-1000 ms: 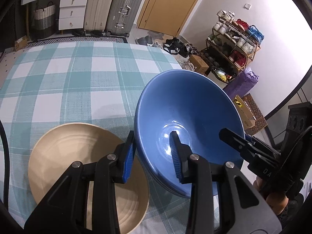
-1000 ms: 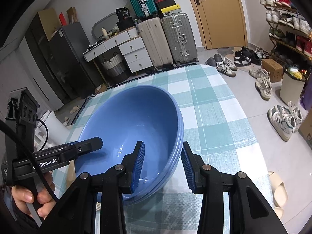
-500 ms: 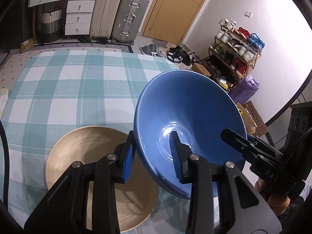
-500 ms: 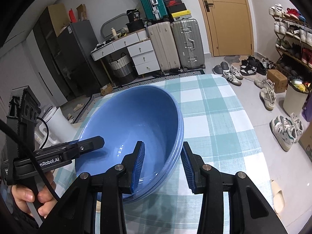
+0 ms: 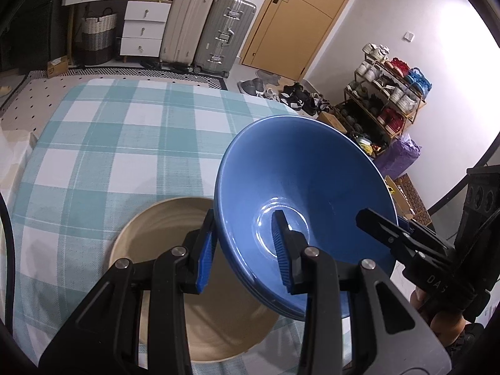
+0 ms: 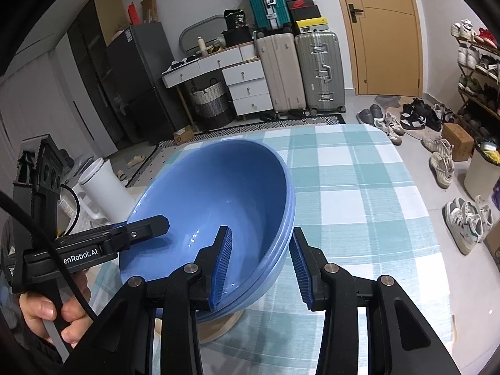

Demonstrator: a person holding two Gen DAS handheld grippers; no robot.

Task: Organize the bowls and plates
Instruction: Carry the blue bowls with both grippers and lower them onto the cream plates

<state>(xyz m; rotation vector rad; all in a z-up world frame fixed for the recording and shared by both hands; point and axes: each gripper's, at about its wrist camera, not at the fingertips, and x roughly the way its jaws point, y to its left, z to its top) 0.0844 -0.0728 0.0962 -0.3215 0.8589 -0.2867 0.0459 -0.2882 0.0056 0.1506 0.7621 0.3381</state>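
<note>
The left claw [image 5: 243, 250] pinches the rim of the blue bowl stack [image 5: 300, 193], one blue pad outside the wall and the other inside, down near the bowl's well. The right claw [image 6: 261, 265] grips the opposite rim the same way, its inner pad [image 6: 222, 259] against the glazed inside and its outer pad just off the stacked edges; how firmly that outer pad presses I cannot tell. From the rims showing under the top bowl, there are about three blue bowls nested together. The stack hangs tilted between the two claws, above the bench [image 5: 103, 143], which is covered with a teal and white checked cloth.

Beneath and a little to the left of the stack, a wide beige plate [image 5: 162, 231] lies flat on the cloth; in the right wrist view only a sliver of it peeks out under the blue stack. A hand [image 6: 47, 315] wraps the left claw's handle at the lower left.

Beyond the bench stand two upright suitcases [image 5: 206, 25], a white chest of drawers [image 5: 140, 28], a woven basket [image 5: 97, 37], a tan door [image 5: 300, 15] and a shoe rack [image 5: 387, 100] by the wall.
</note>
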